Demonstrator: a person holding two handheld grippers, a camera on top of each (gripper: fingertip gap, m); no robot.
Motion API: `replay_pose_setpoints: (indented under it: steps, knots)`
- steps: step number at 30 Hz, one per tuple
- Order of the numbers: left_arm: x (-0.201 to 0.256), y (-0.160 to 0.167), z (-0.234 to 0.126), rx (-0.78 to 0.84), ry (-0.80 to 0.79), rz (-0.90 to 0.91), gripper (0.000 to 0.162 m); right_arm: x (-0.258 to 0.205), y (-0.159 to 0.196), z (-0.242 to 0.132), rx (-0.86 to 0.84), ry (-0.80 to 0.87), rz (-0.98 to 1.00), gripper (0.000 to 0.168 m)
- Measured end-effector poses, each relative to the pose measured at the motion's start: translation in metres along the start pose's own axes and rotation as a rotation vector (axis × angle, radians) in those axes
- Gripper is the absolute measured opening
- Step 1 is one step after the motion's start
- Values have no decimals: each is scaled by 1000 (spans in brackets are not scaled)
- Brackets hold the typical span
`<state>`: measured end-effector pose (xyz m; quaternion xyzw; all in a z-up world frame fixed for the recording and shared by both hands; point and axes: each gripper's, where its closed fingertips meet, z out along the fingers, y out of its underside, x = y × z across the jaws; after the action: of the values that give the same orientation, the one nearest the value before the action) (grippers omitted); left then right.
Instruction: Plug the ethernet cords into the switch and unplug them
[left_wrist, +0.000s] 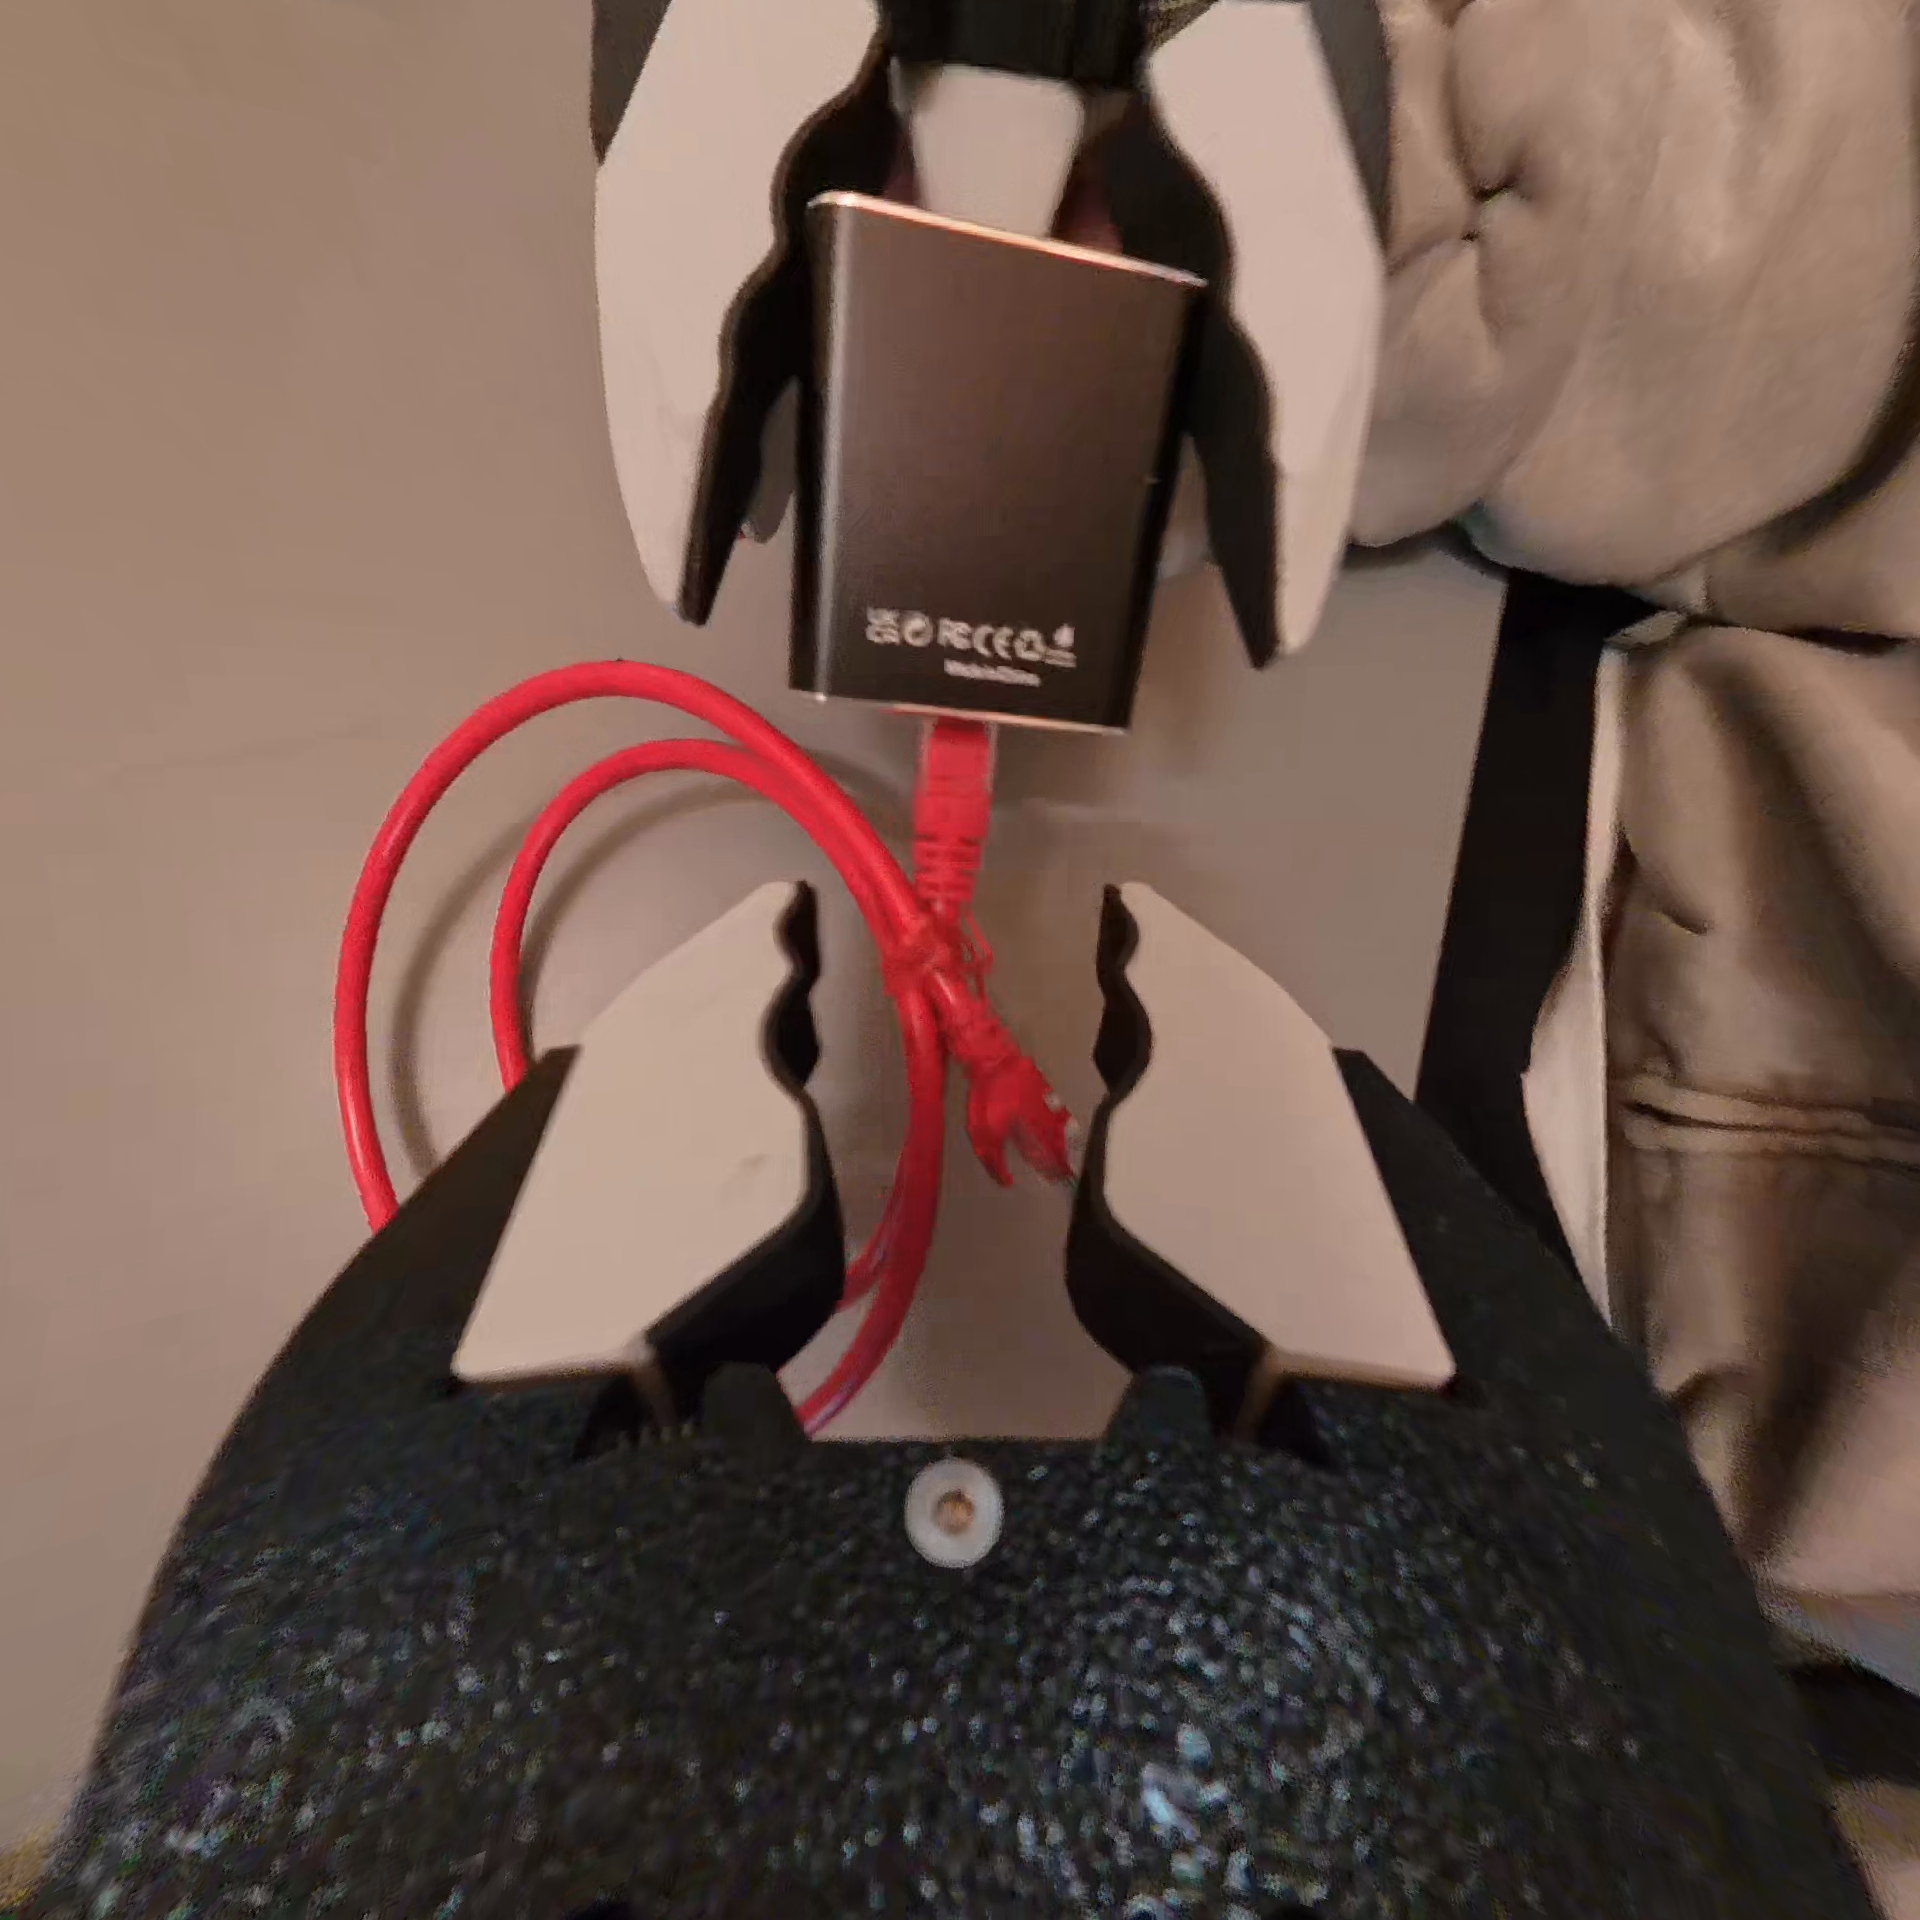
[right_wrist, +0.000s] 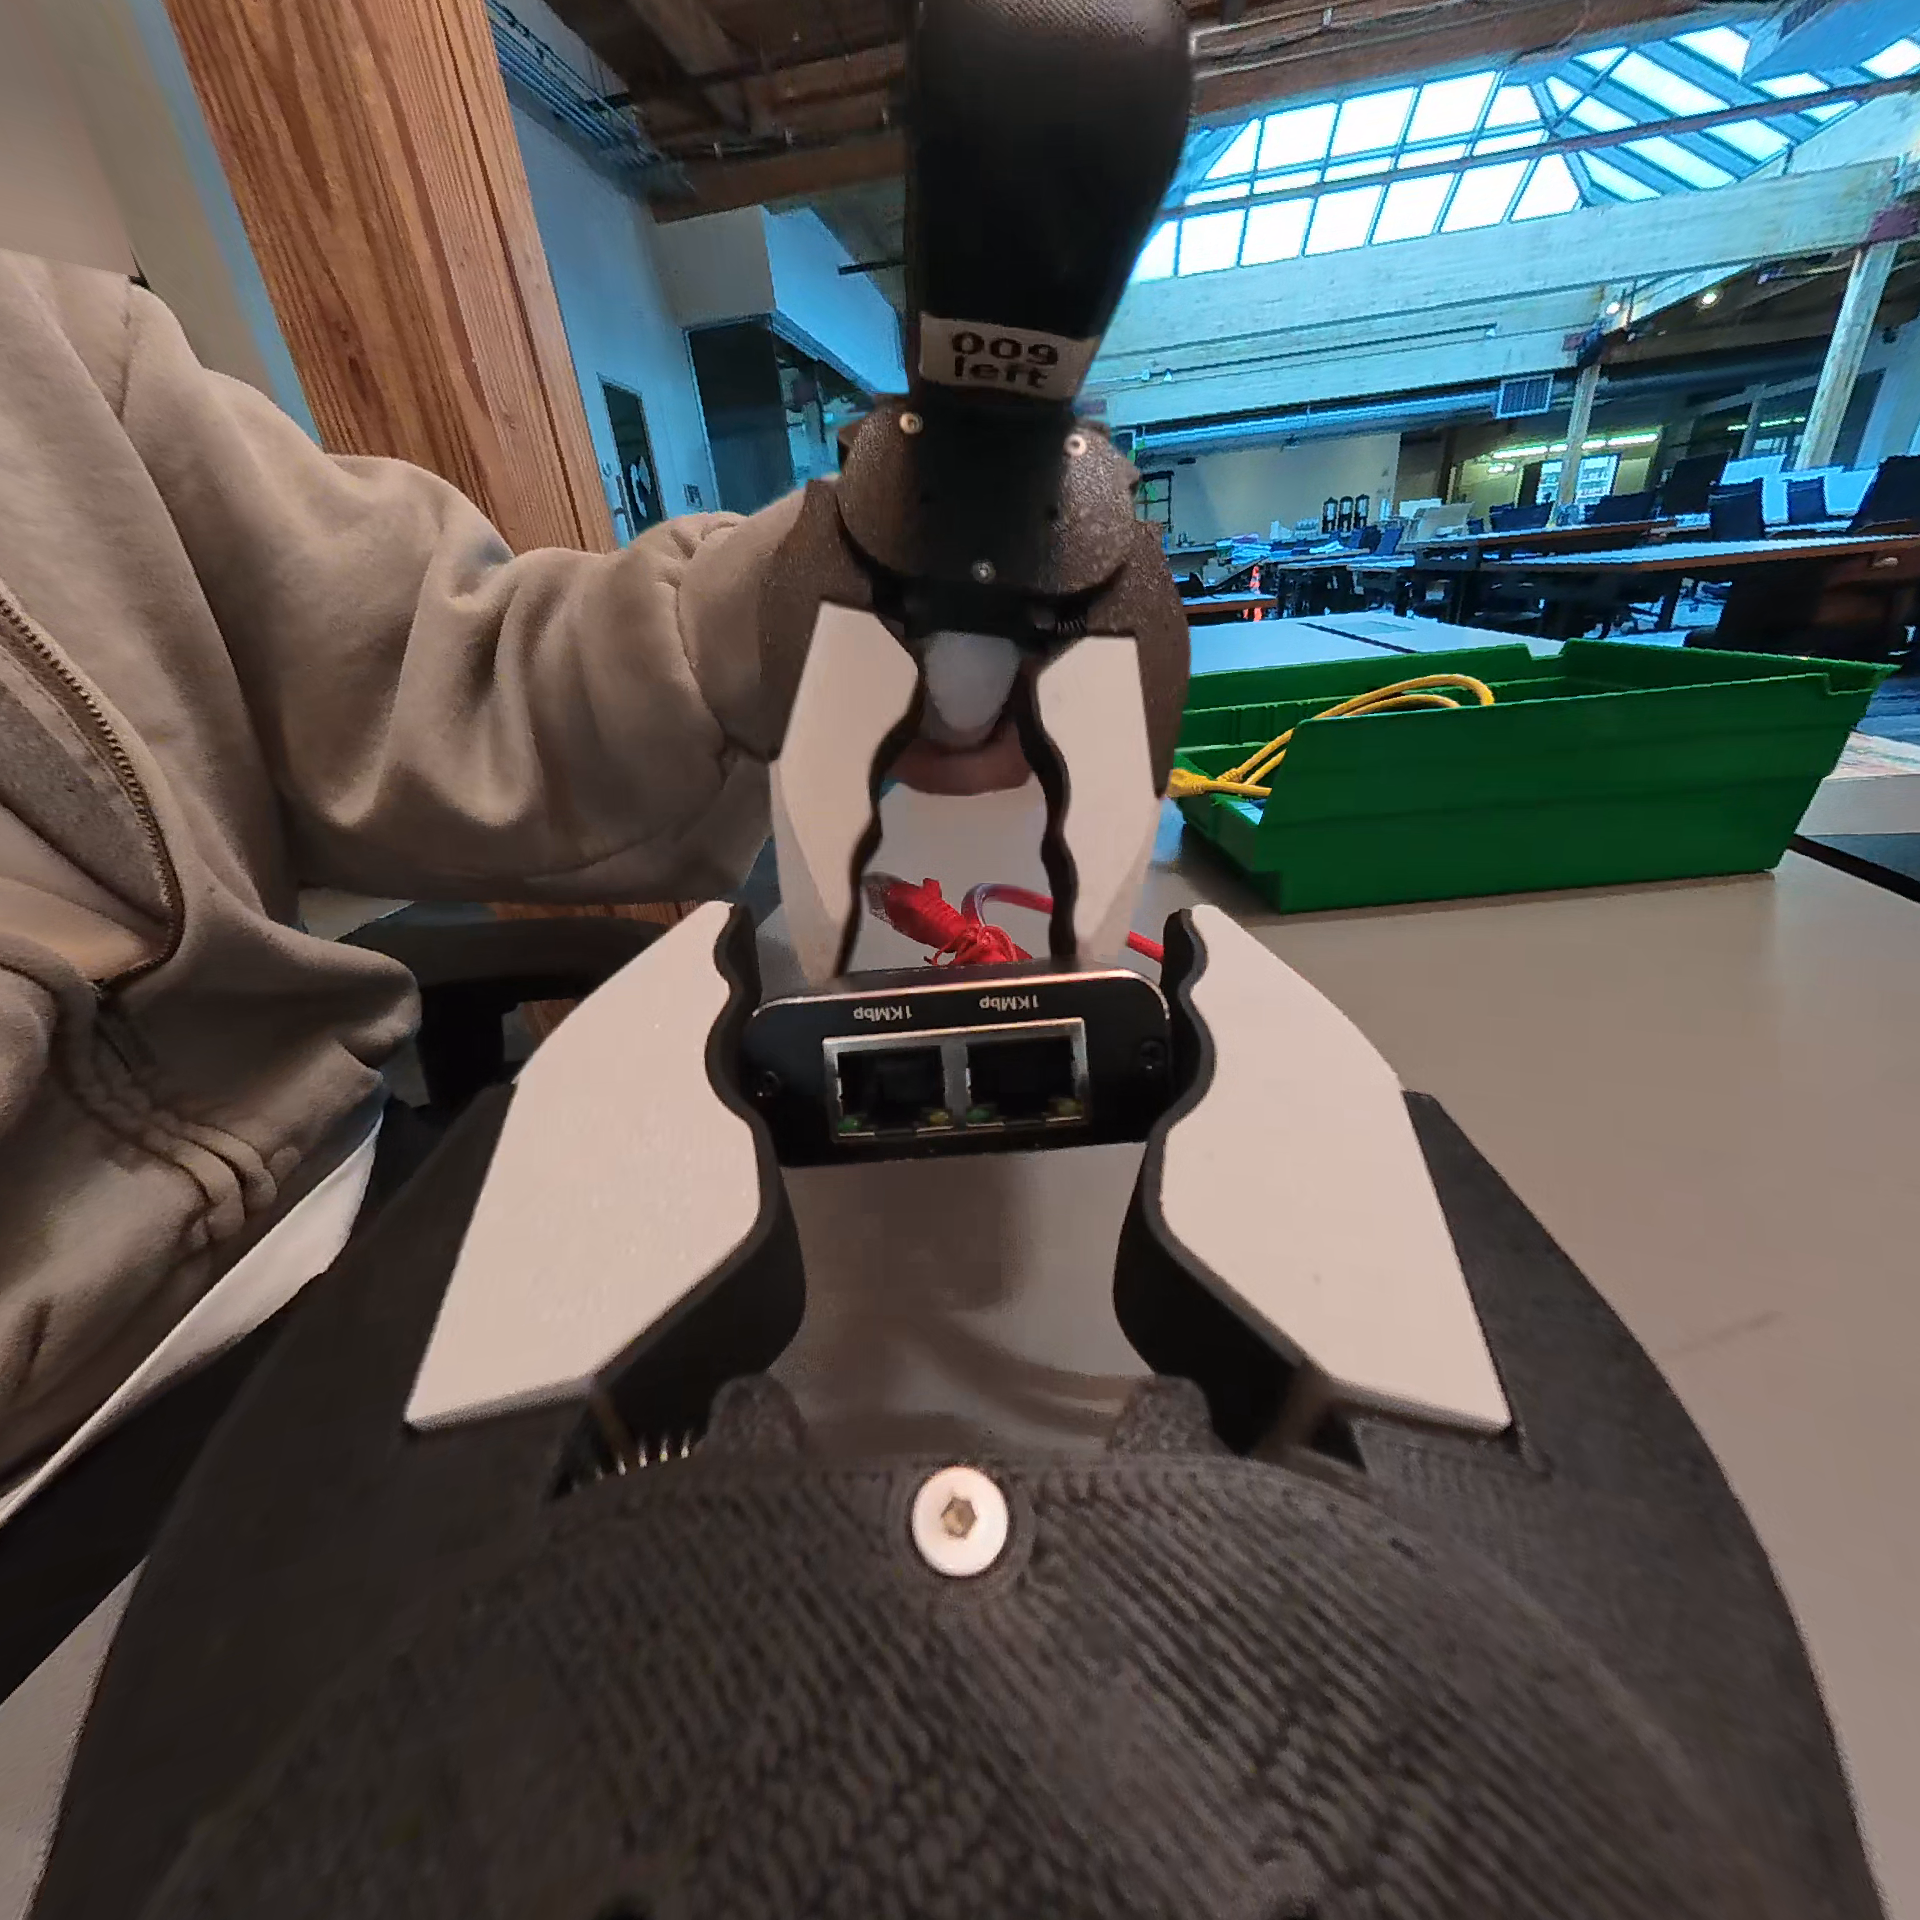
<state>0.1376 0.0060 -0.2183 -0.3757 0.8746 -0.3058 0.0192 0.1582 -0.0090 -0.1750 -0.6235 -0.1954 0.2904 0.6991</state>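
Right gripper (right_wrist: 956, 1023) clenched a small black metal switch (left_wrist: 982, 468), one red ethernet cord (left_wrist: 951, 805) plugged in, left gripper (left_wrist: 956, 997) gaped loose around it.

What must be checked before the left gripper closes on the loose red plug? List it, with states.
1. Right gripper clamps the switch: ok.
2. One plug of the red ethernet cord is seated in the switch: ok.
3. Loose plug lies between the left gripper's fingers: ok.
4. Left gripper open wide enough: ok.
5. The twin ports on the opposite face are empty: ok.
6. Loose plug's clip orientation: cannot tell.
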Motion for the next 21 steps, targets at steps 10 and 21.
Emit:
replay_pose_setpoints:
  steps: [10,21]
  knots:
    - [-14,-7,1,-9,-92,77,17,2,-1,-1,5,32,-18,76]
    - [-18,17,-11,-212,-122,173,17,0,27,19,-209,60,-93,76]
